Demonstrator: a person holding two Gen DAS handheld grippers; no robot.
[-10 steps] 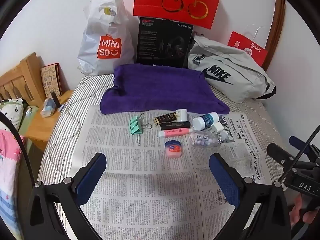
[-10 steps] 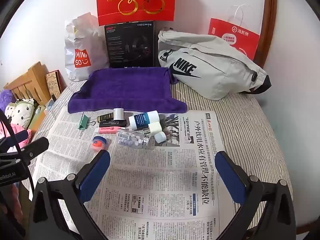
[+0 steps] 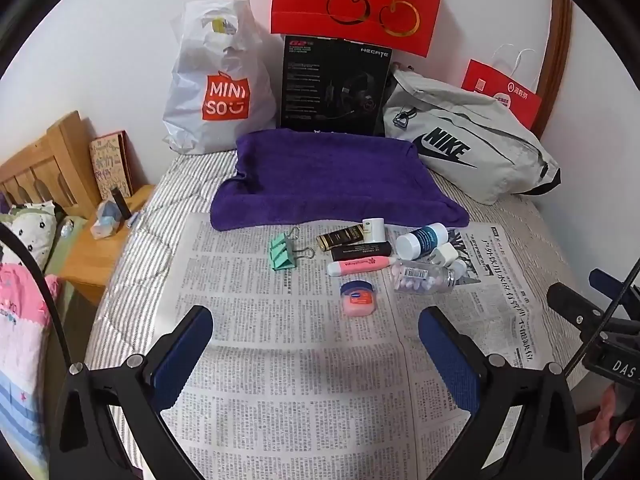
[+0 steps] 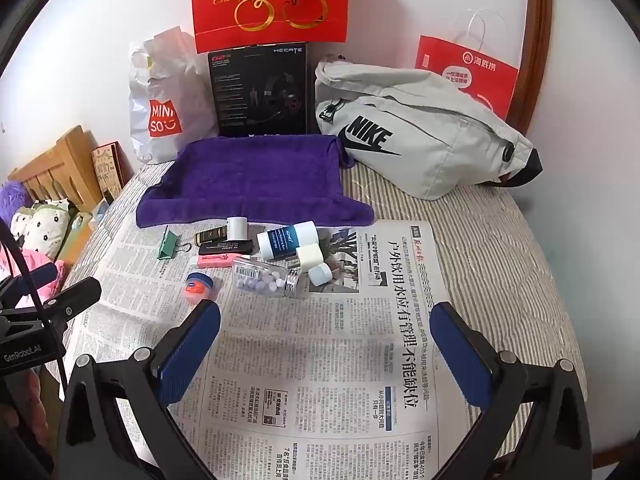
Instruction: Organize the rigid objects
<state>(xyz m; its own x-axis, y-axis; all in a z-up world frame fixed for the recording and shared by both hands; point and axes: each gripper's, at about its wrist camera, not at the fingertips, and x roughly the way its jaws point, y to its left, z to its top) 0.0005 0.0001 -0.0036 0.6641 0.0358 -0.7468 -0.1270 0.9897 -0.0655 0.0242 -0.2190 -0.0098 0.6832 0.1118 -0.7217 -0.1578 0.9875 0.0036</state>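
Small items lie clustered on a newspaper (image 3: 280,360) (image 4: 320,380) spread on the bed: green binder clips (image 3: 283,254) (image 4: 168,246), a small pink jar with a blue lid (image 3: 359,298) (image 4: 198,285), a pink tube (image 3: 360,267), a black tube (image 3: 360,251) (image 4: 226,247), a clear pill bottle (image 3: 422,277) (image 4: 266,279) and a white-and-blue bottle (image 3: 422,240) (image 4: 286,240). Behind them lies a purple towel (image 3: 332,178) (image 4: 248,178). My left gripper (image 3: 316,332) and my right gripper (image 4: 326,330) both stand open, empty, over the newspaper short of the cluster.
Against the wall stand a white Miniso bag (image 3: 218,80), a black headset box (image 3: 334,88), a grey Nike bag (image 3: 468,148) and red paper bags (image 4: 466,72). A wooden bedside stand (image 3: 92,248) and soft toys (image 4: 44,220) are at the left.
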